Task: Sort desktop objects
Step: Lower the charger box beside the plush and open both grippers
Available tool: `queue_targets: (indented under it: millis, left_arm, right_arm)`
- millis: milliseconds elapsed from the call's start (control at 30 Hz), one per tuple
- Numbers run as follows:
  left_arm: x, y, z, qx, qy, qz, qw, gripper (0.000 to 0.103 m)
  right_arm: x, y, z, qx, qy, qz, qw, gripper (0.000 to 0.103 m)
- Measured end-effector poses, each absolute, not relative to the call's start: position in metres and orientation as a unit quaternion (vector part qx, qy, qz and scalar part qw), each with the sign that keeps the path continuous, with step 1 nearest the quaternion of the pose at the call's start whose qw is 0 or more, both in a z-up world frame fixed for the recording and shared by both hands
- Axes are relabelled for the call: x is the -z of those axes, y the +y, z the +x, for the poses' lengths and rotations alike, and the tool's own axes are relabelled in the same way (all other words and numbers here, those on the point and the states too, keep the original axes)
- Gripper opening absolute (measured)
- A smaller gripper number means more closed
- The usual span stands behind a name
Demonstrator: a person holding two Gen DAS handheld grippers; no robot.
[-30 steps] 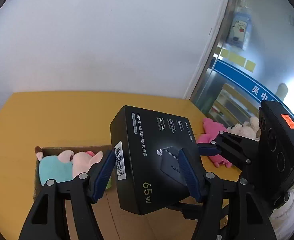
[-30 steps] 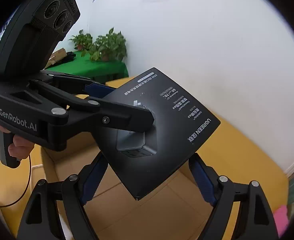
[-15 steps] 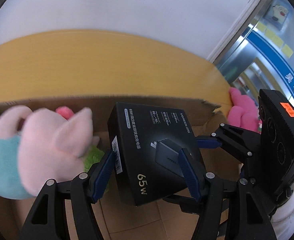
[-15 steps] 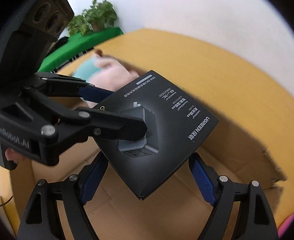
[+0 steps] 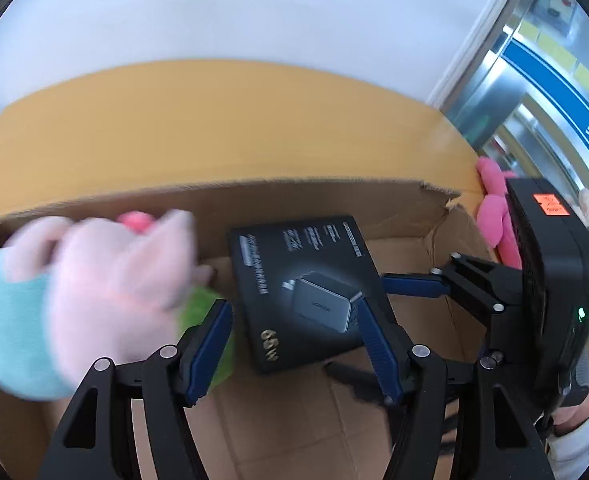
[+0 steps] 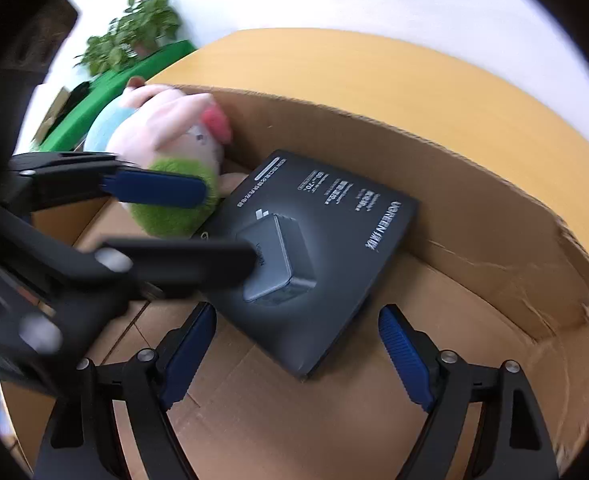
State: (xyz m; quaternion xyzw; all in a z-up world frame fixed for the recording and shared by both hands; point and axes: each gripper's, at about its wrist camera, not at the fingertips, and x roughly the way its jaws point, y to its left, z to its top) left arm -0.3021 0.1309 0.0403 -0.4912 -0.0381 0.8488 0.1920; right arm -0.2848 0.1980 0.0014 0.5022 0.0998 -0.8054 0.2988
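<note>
A black charger box (image 5: 306,280) printed "65W" rests on the floor of an open cardboard carton (image 5: 334,196), right beside a plush pig (image 5: 126,272). My left gripper (image 5: 290,302) hangs just above the box, open. Its left pad is clear of the box edge, with green plush showing in the gap. In the right wrist view the box (image 6: 326,240) lies with its near corner between the pads of my open right gripper (image 6: 297,310). A strip of shadowed floor separates the right pad from the box. The left gripper (image 6: 230,226) crosses over the box face there.
The carton (image 6: 454,184) stands on a yellow table (image 5: 214,120) by a white wall. The pig (image 6: 174,132), pink with a teal back and green body, fills the carton's left end. A pink plush (image 5: 490,216) lies outside it. A sleeved hand (image 5: 574,420) holds the right gripper. A potted plant (image 6: 134,36) stands far off.
Both grippers came down into the carton with the box held between them. Now the box sits lower and smaller in both views, out from between the pads.
</note>
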Motion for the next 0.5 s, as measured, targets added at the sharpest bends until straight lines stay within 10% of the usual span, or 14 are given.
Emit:
queue_targets:
  millis: [200,333,500]
  left_arm:
    - [-0.118,0.09,-0.226,-0.917,-0.008,-0.367,0.158,0.071]
    - [-0.158,0.066,-0.148,-0.957,0.018,-0.268,0.111,0.101]
    - [-0.168,0.054,-0.063,-0.968,0.027,-0.224,0.114,0.102]
  right_arm:
    - [-0.072,0.231,-0.23,0.86,0.002,0.437,0.265,0.085]
    - [-0.107,0.226,-0.155,0.914,0.032,0.365,0.175,0.089]
    - [-0.112,0.23,-0.065,0.935,0.019,0.326,0.137,0.09]
